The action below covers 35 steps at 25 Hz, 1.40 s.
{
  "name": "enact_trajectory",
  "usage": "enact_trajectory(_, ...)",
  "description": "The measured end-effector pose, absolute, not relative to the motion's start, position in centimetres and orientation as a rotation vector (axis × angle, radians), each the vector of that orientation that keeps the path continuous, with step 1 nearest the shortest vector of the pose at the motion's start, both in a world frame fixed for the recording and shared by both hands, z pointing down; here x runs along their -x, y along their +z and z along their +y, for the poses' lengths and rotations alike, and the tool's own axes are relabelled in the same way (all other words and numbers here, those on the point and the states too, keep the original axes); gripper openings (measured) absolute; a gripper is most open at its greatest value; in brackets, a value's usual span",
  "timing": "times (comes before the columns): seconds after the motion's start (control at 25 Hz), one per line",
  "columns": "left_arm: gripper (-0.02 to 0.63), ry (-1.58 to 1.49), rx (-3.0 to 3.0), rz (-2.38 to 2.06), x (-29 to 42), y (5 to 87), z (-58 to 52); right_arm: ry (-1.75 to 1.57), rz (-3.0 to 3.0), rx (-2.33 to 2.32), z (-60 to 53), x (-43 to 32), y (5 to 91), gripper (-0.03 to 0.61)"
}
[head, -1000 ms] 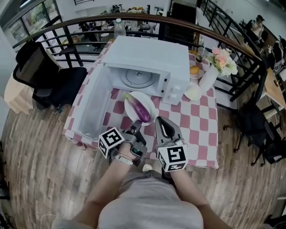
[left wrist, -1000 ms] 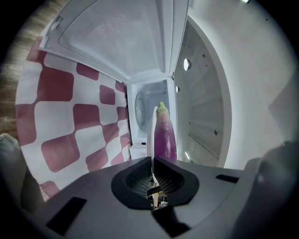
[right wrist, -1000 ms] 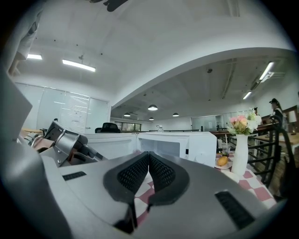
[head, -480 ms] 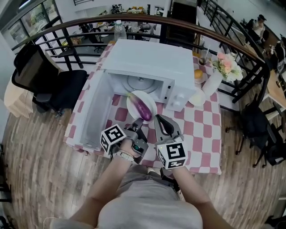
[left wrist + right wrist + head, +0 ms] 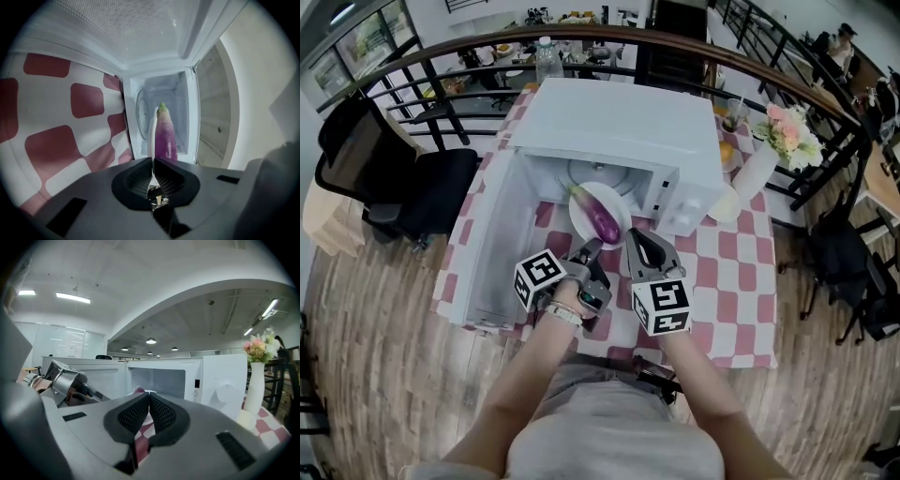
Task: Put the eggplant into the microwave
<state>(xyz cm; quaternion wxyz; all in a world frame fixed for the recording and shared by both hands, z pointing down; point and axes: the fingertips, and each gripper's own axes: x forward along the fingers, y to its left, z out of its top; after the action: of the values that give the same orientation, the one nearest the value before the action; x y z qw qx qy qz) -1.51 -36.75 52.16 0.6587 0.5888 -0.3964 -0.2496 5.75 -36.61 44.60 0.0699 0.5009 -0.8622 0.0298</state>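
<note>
A purple eggplant [image 5: 602, 217] lies on a white plate [image 5: 578, 208] at the mouth of the open white microwave [image 5: 619, 131]. My left gripper [image 5: 589, 251] is rolled on its side and shut on the plate's near rim. In the left gripper view the plate [image 5: 153, 133] shows edge-on between the jaws [image 5: 153, 159], with the eggplant [image 5: 165, 136] beyond and the oven cavity behind. My right gripper [image 5: 635, 242] is beside the plate's right rim, jaws shut with nothing seen between them [image 5: 149, 394]. The microwave [image 5: 220, 380] fills that view.
The microwave door [image 5: 492, 244] hangs open to the left. On the red-and-white checked tablecloth [image 5: 722, 281] right of the oven stand a white vase of flowers [image 5: 757, 167] and a white bowl [image 5: 727, 202]. A black chair [image 5: 403, 178] and a railing [image 5: 441, 56] lie beyond.
Both grippers have moved forward and a little down, carrying the plate with the eggplant from the table in front up to the microwave's opening.
</note>
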Motion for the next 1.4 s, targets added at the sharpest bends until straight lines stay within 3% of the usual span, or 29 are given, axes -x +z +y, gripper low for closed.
enact_trajectory(1.4,0.018,-0.627,-1.25,-0.901,2.9,57.5,-48.5,0.196,-2.588,-1.521,-41.9,-4.5,50.9,0.026)
